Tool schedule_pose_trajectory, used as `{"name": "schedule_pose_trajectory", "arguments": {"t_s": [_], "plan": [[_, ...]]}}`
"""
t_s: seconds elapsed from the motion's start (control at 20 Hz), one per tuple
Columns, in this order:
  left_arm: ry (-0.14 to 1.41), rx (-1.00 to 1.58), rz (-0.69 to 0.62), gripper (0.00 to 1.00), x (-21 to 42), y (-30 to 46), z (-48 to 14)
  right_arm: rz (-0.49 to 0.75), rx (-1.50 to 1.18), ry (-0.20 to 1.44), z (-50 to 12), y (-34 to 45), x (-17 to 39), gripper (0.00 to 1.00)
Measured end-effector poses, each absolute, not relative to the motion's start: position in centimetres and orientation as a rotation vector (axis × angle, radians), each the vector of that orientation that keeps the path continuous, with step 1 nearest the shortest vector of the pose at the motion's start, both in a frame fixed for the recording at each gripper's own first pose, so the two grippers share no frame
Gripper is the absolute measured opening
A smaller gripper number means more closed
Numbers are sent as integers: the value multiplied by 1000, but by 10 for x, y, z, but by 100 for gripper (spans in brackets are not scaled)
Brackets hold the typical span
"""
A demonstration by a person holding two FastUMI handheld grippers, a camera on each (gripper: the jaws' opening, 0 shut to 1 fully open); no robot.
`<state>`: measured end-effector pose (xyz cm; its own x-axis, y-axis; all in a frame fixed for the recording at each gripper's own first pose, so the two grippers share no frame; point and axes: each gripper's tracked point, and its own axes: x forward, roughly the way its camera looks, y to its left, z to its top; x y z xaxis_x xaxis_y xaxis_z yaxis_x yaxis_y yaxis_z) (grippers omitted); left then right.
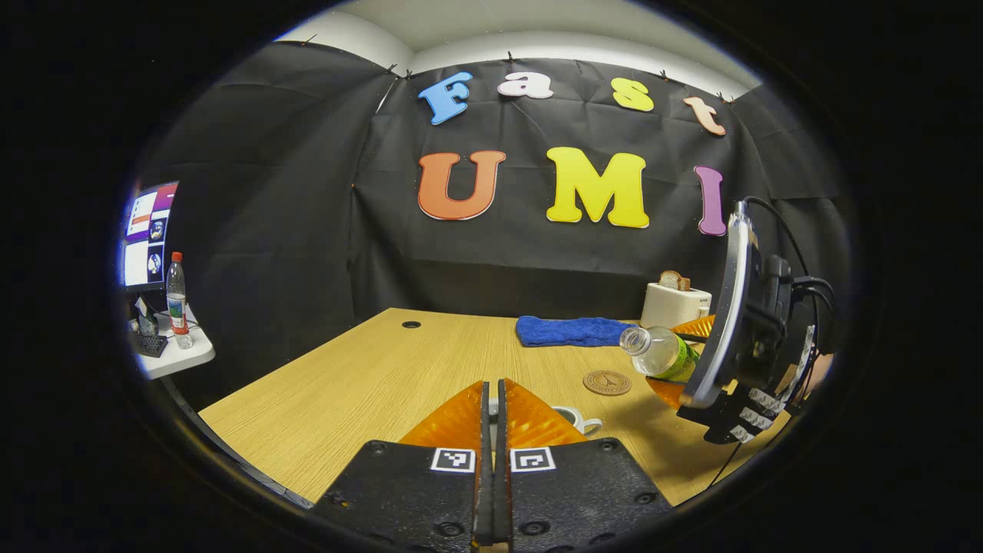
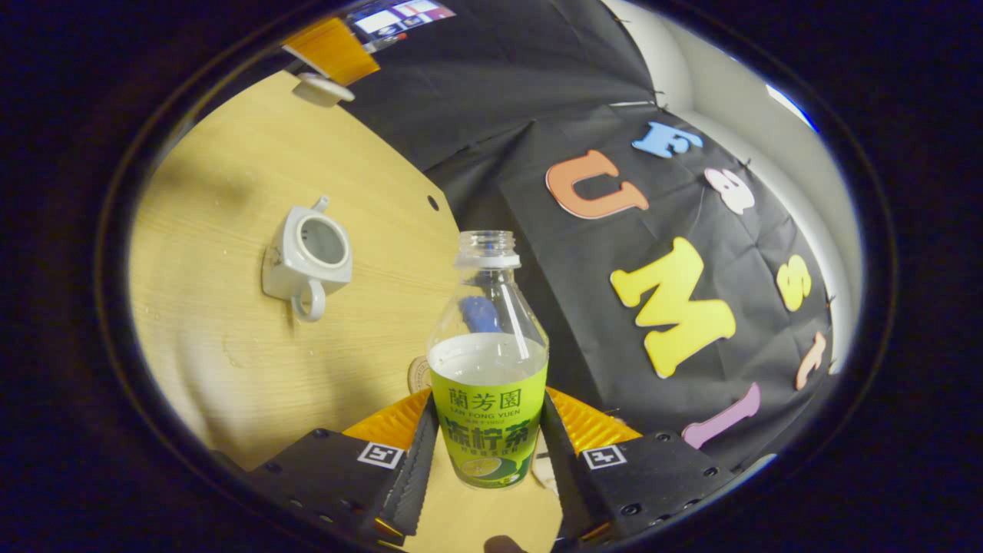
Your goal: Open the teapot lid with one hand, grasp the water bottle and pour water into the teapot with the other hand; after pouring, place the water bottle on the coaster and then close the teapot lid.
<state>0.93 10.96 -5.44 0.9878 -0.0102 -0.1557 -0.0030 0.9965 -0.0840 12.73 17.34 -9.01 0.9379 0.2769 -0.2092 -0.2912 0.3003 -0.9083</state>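
The uncapped water bottle (image 2: 488,361), partly full with a green label, is clamped between the right gripper (image 2: 488,453)'s fingers. The lidless white teapot (image 2: 307,257) sits on the table (image 2: 223,322), ahead-left. The left gripper (image 1: 492,430) is closed.

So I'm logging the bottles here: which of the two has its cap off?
The green-labelled water bottle, clamped in the right gripper, has a bare, open neck. The other bottle, upright on the small white side table, wears a red cap.
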Motion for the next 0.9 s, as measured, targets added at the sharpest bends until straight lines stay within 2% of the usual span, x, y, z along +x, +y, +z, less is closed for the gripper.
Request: {"name": "schedule_pose_trajectory", "arguments": {"t_s": [0.9], "plan": [[171,-92,22,2,6,130,-58,379,-1782,-255,-103,211,129,69]]}}
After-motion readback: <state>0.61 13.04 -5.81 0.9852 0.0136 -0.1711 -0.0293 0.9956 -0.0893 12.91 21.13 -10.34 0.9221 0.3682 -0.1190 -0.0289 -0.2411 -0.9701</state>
